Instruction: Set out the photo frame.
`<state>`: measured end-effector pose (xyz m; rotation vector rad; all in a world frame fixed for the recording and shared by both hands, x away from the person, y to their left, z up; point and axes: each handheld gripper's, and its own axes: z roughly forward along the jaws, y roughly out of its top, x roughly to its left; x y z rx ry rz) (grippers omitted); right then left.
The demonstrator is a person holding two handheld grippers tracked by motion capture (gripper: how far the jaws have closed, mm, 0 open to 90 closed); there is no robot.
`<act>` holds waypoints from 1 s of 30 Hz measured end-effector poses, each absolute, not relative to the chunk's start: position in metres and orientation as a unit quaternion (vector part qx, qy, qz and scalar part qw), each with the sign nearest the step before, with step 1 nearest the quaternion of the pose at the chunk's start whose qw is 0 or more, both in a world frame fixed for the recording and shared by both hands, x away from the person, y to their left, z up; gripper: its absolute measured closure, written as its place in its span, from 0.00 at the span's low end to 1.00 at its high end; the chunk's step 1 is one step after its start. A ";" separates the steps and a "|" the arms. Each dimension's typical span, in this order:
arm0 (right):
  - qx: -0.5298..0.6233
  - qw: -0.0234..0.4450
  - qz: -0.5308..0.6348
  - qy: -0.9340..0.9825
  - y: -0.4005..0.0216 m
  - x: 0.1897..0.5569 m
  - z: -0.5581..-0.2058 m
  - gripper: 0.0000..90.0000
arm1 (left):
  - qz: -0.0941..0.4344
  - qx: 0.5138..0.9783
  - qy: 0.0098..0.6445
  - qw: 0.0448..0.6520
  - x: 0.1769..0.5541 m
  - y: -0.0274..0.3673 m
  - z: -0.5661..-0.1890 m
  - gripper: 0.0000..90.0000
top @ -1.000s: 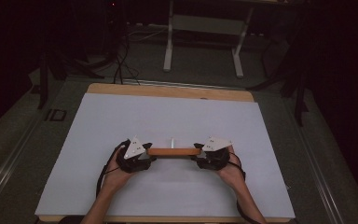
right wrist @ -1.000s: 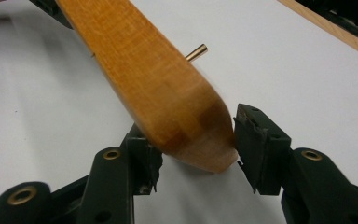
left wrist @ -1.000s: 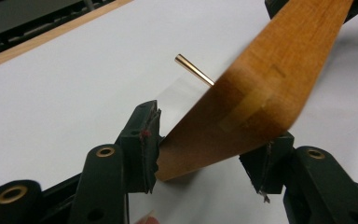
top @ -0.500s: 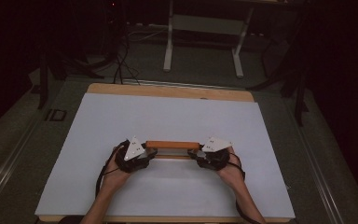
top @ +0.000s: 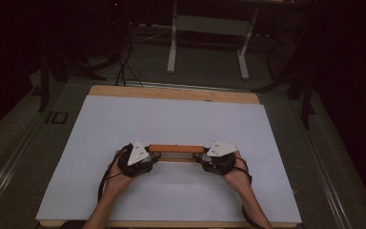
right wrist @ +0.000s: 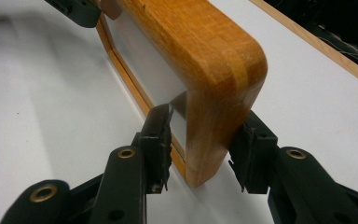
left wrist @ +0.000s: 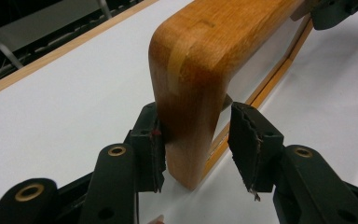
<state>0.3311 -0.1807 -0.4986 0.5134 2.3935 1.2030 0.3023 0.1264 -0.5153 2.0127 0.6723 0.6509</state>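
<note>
The wooden frame [top: 176,148] stood on its long edge on the white worktop [top: 171,114]. It lay nearer the worktop's front edge than its far edge, about midway between the left and right edges, with its length parallel to the front edge. Its thick top rail was uppermost, and a thin lower strip rested on the surface.

The left claw [top: 155,156] straddled the frame's left end and the right claw [top: 199,157] its right end, each carried by a hand coming in from the front edge.

In the left gripper view, the left claw [left wrist: 198,144] had one pad lying against the rounded end post of the frame [left wrist: 191,70], while the other pad showed a gap to the post. Whether that pad bore on the thin rear strip could not be told, so this grasp remained undecided.

In the right gripper view, the right claw [right wrist: 205,144] had one pad against the outer face of the frame [right wrist: 205,56] and the tip of the other pad at the pale inner panel. It was clenched on the end post.

Compared with one second earlier, both claws' jaws had just been closing, with the frame's ends between them. The frame and both hands otherwise kept the same place on the worktop. In the high view the rail showed slightly farther from the front edge, with the thin lower strip visible below it.
</note>
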 end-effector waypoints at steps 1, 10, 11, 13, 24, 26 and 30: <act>0.184 0.206 0.432 0.859 -0.181 0.331 -0.498 0.67 | 0.261 0.812 0.272 0.446 0.302 0.127 -0.515 0.63; 0.182 0.206 0.440 0.855 -0.184 0.327 -0.492 0.67 | 0.245 0.811 0.276 0.453 0.303 0.127 -0.511 0.63; 0.183 0.205 0.441 0.855 -0.184 0.326 -0.491 0.67 | 0.244 0.811 0.277 0.453 0.302 0.127 -0.511 0.63; 0.183 0.206 0.441 0.854 -0.184 0.326 -0.491 0.67 | 0.241 0.811 0.278 0.456 0.302 0.127 -0.510 0.63; 0.182 0.204 0.448 0.851 -0.188 0.321 -0.484 0.68 | 0.226 0.810 0.282 0.462 0.302 0.127 -0.506 0.62; 0.183 0.202 0.450 0.850 -0.189 0.320 -0.484 0.68 | 0.221 0.809 0.284 0.464 0.302 0.127 -0.505 0.62; 0.185 0.199 0.452 0.850 -0.190 0.319 -0.482 0.68 | 0.211 0.811 0.287 0.463 0.302 0.127 -0.504 0.62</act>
